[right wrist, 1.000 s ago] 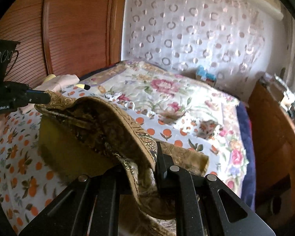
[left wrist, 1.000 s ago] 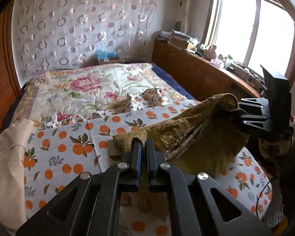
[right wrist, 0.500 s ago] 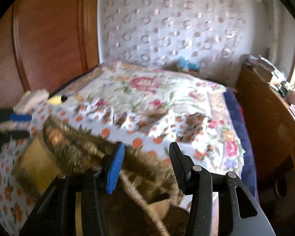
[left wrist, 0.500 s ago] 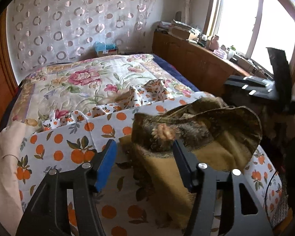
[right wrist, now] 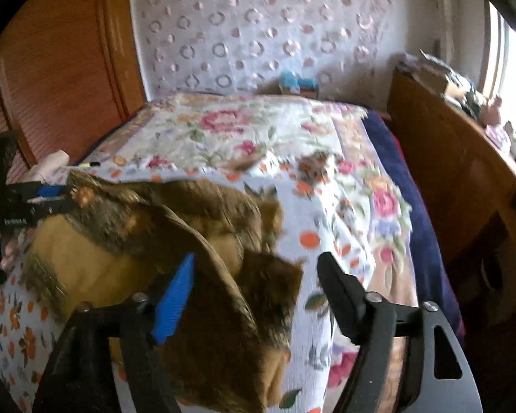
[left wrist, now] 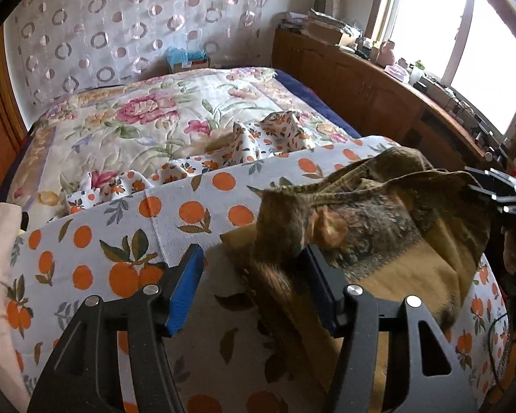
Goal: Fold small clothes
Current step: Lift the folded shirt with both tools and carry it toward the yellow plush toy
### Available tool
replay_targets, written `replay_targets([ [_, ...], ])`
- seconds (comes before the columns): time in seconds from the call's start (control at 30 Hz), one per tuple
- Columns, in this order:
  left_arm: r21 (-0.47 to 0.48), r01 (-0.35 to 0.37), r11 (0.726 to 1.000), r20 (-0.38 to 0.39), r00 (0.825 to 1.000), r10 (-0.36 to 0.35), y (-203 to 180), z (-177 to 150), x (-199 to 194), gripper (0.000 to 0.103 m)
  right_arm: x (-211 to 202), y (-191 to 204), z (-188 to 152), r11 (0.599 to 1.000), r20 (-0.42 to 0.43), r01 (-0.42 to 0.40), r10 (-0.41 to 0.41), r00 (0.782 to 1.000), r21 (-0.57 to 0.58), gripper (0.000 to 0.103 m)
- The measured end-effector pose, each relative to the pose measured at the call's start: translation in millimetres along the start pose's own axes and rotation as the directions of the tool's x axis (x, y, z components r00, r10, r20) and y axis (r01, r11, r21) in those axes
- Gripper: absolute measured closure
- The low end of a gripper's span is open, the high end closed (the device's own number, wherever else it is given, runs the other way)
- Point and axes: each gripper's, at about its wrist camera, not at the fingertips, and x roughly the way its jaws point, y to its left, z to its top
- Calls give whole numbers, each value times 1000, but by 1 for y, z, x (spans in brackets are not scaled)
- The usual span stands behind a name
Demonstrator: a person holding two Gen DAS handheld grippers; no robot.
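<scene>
On the orange-print bedsheet (left wrist: 189, 213) my brown patterned fabric garment (left wrist: 378, 227) lies crumpled between both claws: left gripper (left wrist: 254, 289) spread, right gripper (right wrist: 254, 296) widening, neither pinching it.

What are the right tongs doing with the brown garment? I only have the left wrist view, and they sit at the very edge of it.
Observer: The right tongs are opening; a fold of the brown garment lies between their fingers, unpinched.
Operator: Is the near corner lying flat?
Observer: No, it is doubled over by the right tongs, with the mustard lining showing at the bottom.
Operator: Anything over by the wardrobe?
Observer: A yellow, black-tipped thing lies beside a cream cloth; it is too small to identify.
</scene>
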Motion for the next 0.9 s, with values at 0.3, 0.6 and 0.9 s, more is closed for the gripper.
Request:
replay_targets([
  [0.3, -13, 19, 1000, -19, 1000, -19, 1, -1, 12, 42, 30, -11, 9, 993, -87, -63, 71, 994, 96, 27],
  [0.6, -5, 62, 998, -9, 998, -62, -3, 1, 15, 57, 40, -13, 2, 987, -64, -139, 145, 987, 80, 37],
  [0.9, 18, 85, 996, -23, 996, -85, -16, 3, 15, 90, 48, -7, 0, 980, -87, -197, 200, 976, 36, 77],
])
